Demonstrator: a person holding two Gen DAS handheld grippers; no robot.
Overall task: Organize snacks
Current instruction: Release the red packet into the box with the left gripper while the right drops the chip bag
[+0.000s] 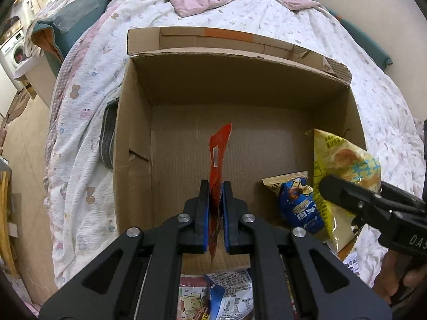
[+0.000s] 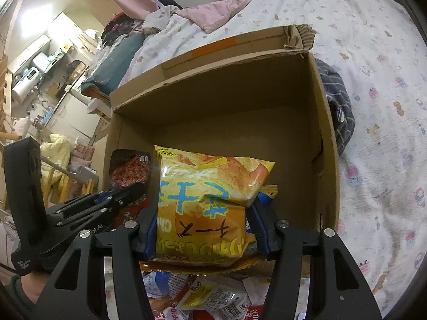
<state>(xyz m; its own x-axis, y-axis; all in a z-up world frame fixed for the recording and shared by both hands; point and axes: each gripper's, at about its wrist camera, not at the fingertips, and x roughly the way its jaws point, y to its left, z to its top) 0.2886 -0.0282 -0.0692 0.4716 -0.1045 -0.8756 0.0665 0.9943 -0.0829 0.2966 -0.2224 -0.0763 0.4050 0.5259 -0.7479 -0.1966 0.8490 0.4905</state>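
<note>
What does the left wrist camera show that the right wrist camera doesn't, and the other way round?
Only the left wrist view shows the washing machine at the room's edge and the red packet edge-on, clamped in the left tool. Only the right wrist view shows that packet's printed face and the kitchen counter behind. Both show the cardboard box on the bed, the yellow chip bag pinched in the right tool, and loose snacks in front of the box.

A: Warm, dim indoor light; the cardboard box (image 1: 240, 85) shades its own far wall; fisheye bends both views, corners black.

B: Glare on the yellow chip bag (image 2: 208, 186); distant kitchen soft.
</note>
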